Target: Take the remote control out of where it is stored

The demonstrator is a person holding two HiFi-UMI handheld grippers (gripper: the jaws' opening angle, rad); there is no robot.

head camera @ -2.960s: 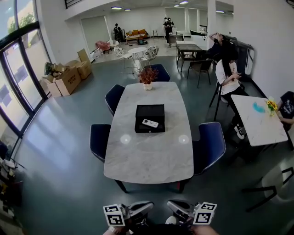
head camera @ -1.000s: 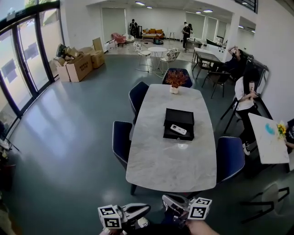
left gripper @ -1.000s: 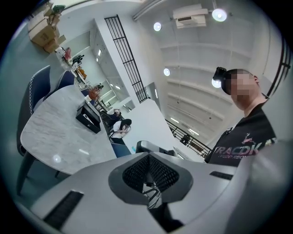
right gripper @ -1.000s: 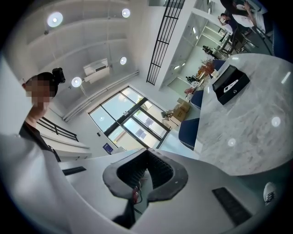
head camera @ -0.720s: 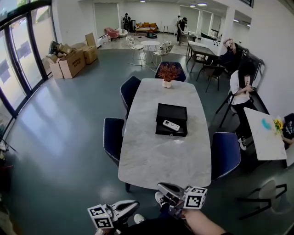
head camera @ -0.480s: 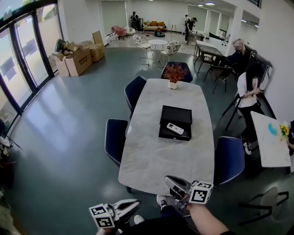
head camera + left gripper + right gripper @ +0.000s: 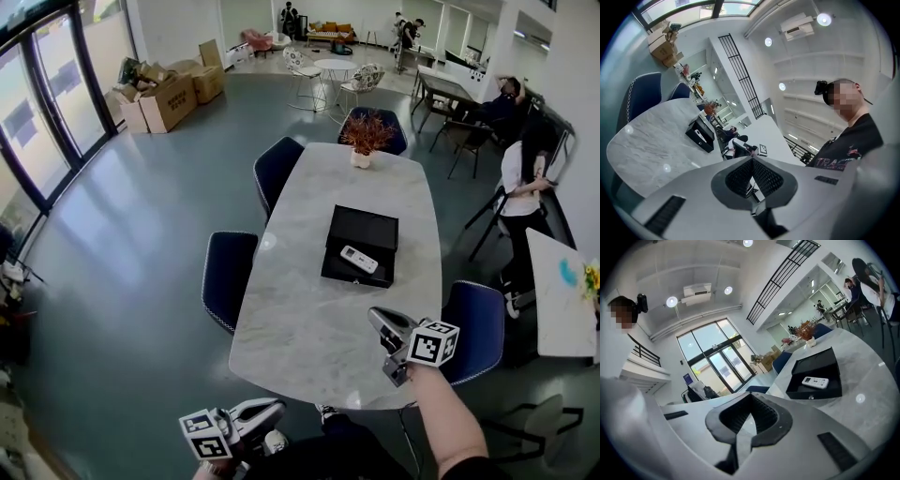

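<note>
The right gripper [image 7: 379, 319] and left gripper [image 7: 274, 406] are hovering low in the frame, jaws pressed together, empty; the remote [image 7: 358, 260] is lying in the central box [image 7: 366, 225].

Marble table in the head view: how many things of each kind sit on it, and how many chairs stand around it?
Black box: 1
White remote control: 1
Potted plant: 1
Blue chair: 4 in view
Total: 7
</note>
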